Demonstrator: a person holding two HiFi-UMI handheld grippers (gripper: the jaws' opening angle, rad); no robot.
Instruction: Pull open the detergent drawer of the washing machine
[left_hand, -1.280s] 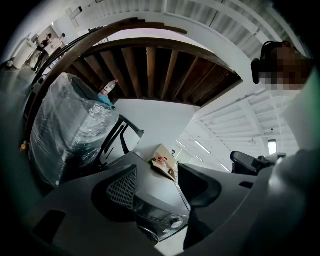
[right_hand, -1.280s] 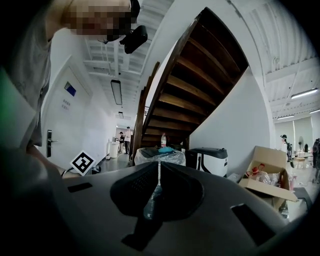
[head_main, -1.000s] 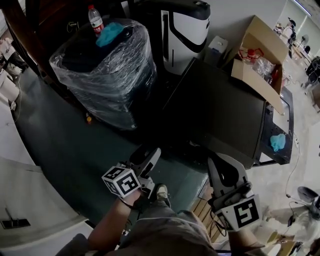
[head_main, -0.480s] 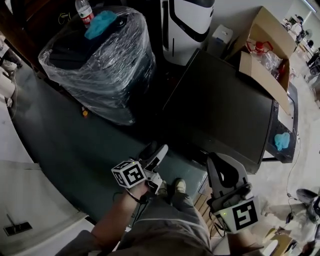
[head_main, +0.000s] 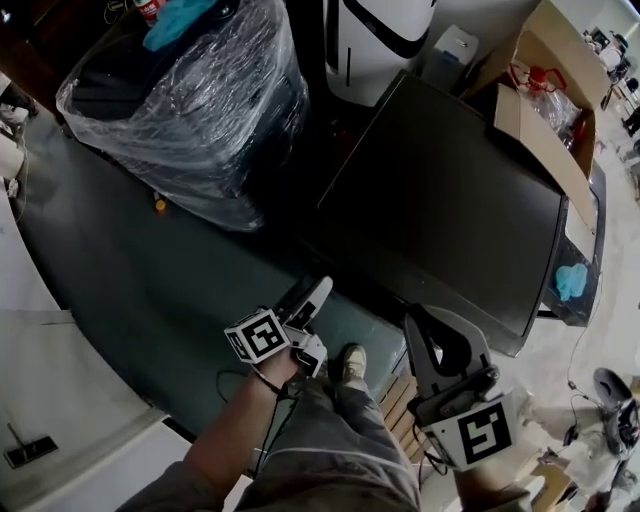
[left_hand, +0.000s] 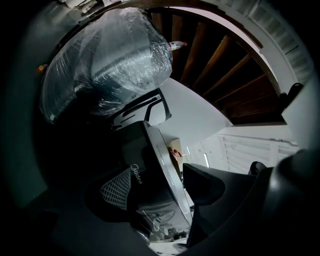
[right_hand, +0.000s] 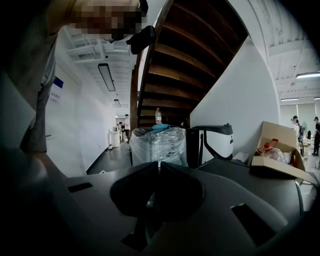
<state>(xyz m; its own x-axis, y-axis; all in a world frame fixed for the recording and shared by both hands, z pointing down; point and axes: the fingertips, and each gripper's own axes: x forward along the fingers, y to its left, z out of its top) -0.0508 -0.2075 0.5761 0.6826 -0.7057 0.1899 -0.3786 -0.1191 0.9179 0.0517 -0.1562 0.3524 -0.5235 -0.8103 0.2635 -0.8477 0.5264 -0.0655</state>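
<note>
The washing machine (head_main: 450, 200) is a dark box whose top fills the middle right of the head view. Its front, with light lettering (left_hand: 136, 175), shows tilted in the left gripper view; I cannot make out the detergent drawer. My left gripper (head_main: 312, 292) hangs low in front of the machine's near left corner. Its jaws have just been opening and stand open (left_hand: 150, 200) with nothing between them. My right gripper (head_main: 422, 322) is beside the near edge of the machine's top, its jaws shut on nothing (right_hand: 158, 172).
A plastic-wrapped appliance (head_main: 190, 100) stands at the back left, a white and black machine (head_main: 385, 30) behind. An open cardboard box (head_main: 545, 130) sits on the machine's far right. A blue cloth (head_main: 572, 282) lies right. My shoe (head_main: 350, 362) stands below.
Both grippers have sunk lower in front of the machine. The left gripper has rolled and its marker cube has turned. The machine's top now fills more of the head view.
</note>
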